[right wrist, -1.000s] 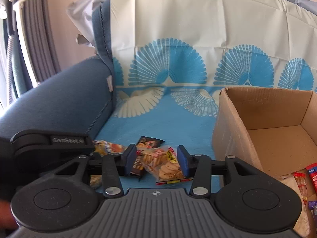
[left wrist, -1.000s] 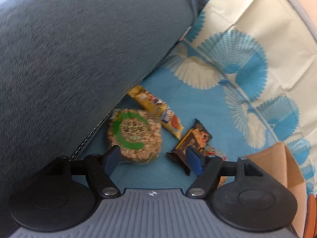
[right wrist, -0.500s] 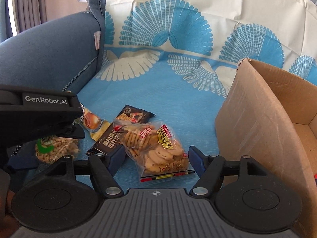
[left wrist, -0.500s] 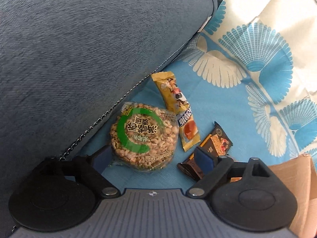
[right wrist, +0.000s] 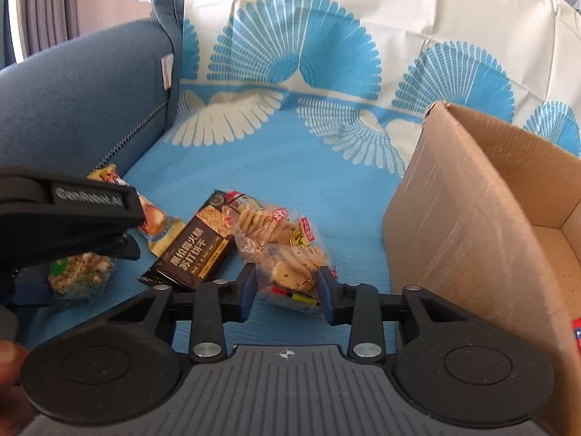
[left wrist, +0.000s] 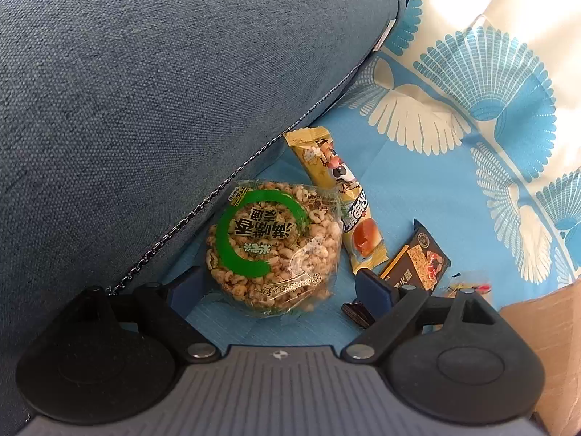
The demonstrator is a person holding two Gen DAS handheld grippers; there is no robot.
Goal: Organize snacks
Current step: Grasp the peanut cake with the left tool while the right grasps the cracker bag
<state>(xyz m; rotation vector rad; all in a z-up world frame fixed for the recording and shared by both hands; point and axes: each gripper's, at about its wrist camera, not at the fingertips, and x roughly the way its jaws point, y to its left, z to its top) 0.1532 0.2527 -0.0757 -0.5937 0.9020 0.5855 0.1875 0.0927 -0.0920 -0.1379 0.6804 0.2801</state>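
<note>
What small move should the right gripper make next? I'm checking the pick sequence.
Probably lift the cookie bag toward the box. The right gripper has just been closing, its fingers now pinch the bag's near end, and the open box stands just beside it.

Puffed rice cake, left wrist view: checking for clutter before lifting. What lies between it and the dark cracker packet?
In the left wrist view, the yellow snack bar lies between the puffed rice cake and dark cracker packet.

Both views were bright, daylit. Glare washed out the cream-and-blue fan-patterned cloth [left wrist: 508, 54] at the left view's upper right. Hard shadows sat beside the round clear bag of puffed grain [left wrist: 272, 247]. Fisheye bending was strong at the edges. The clear bag of biscuits [right wrist: 287, 250] looked slightly motion-blurred.
</note>
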